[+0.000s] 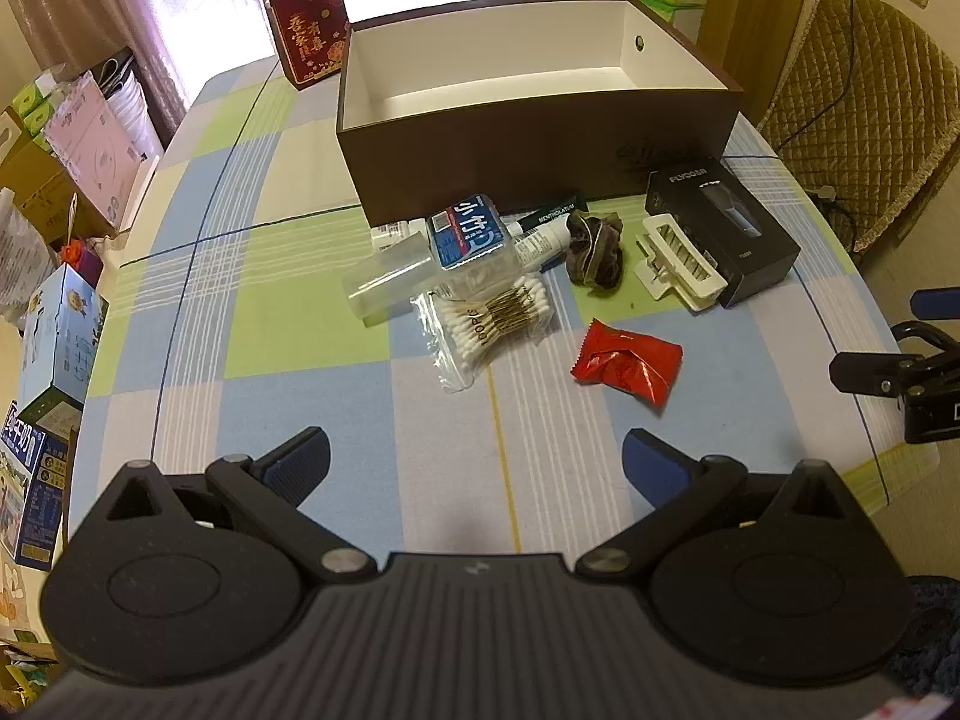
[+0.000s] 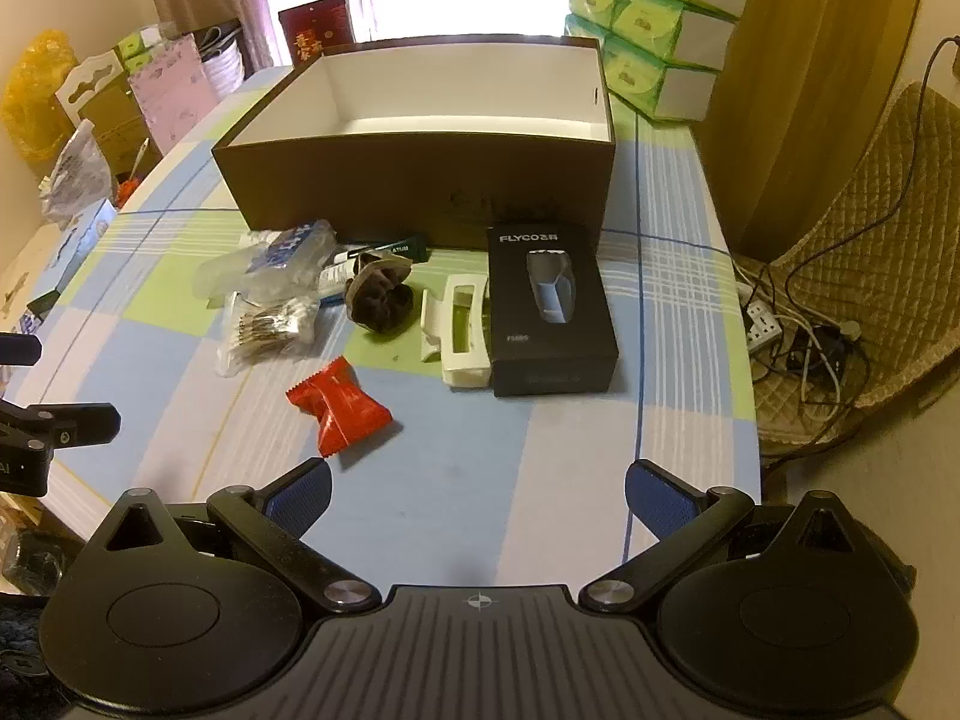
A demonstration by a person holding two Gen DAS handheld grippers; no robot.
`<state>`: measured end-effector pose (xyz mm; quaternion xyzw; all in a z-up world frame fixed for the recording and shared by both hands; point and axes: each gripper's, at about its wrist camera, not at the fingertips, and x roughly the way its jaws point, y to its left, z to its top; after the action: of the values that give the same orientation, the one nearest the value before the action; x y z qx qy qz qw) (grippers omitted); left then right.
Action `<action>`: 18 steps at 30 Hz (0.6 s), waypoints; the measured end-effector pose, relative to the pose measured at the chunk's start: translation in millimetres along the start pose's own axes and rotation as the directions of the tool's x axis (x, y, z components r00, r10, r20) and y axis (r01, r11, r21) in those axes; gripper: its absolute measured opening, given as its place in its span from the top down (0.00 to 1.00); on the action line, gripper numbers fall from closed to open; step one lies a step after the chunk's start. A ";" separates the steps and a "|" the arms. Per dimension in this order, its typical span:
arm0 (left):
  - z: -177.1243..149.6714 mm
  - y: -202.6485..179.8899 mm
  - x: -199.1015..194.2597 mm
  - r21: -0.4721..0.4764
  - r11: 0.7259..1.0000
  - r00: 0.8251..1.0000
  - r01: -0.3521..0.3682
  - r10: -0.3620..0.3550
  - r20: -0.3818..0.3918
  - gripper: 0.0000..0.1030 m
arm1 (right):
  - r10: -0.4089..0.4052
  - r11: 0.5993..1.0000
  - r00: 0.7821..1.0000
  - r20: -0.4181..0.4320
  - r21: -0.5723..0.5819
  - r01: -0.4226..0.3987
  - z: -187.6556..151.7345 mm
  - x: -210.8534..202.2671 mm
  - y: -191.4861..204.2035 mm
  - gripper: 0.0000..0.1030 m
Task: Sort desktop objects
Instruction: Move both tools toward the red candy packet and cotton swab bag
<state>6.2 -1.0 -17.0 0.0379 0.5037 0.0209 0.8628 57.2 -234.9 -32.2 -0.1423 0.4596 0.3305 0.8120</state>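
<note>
1. Left wrist view: my left tool [image 1: 477, 462] hangs over the near table [image 1: 420, 408], jaws spread as wide as they go, nothing between them. The box [image 1: 528, 180] sits upper centre, open and bare inside. The clutter lies just in front of it, mid-frame: a clear bottle [image 1: 474, 240], a swab pack [image 1: 492, 324], a tube [image 1: 549, 237], a scrunchie [image 1: 591, 249], a white clip [image 1: 681, 267], a black carton [image 1: 726, 228] and, nearest me, a red sachet [image 1: 627, 363].
2. I judge nothing is sorted yet. I would start with the sachet: it lies apart from the rest, so I can come down over it and close across its narrow width without nudging neighbours.
3. Writing here: "MENTHOLATUM" on the tube, "100PCS" on the swab pack, Chinese script on the bottle's blue label and on the red bag [image 1: 309, 24], upper left.
4. Right wrist view: my right tool [image 2: 477, 492] is likewise fully open and empty, low in frame. The sachet [image 2: 339, 405] lies just above its left finger; the carton [image 2: 549, 309] sits centre-right, touching the clip [image 2: 459, 330].
5. The carton reads "FLYCO" with "FS889" below, as best I can tell. It looks rigid, so I would grip it across its short sides.
</note>
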 end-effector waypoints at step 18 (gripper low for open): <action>0.5 0.3 0.0 0.004 1.000 1.000 0.003 -0.003 0.000 0.01 | -0.003 1.000 1.000 0.004 -0.013 0.003 1.5 0.1 -3.2 0.02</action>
<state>6.6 -0.8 -16.8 0.0390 0.5038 0.0188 0.8627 60.4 -236.5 -31.8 -0.1478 0.4557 0.3323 0.8125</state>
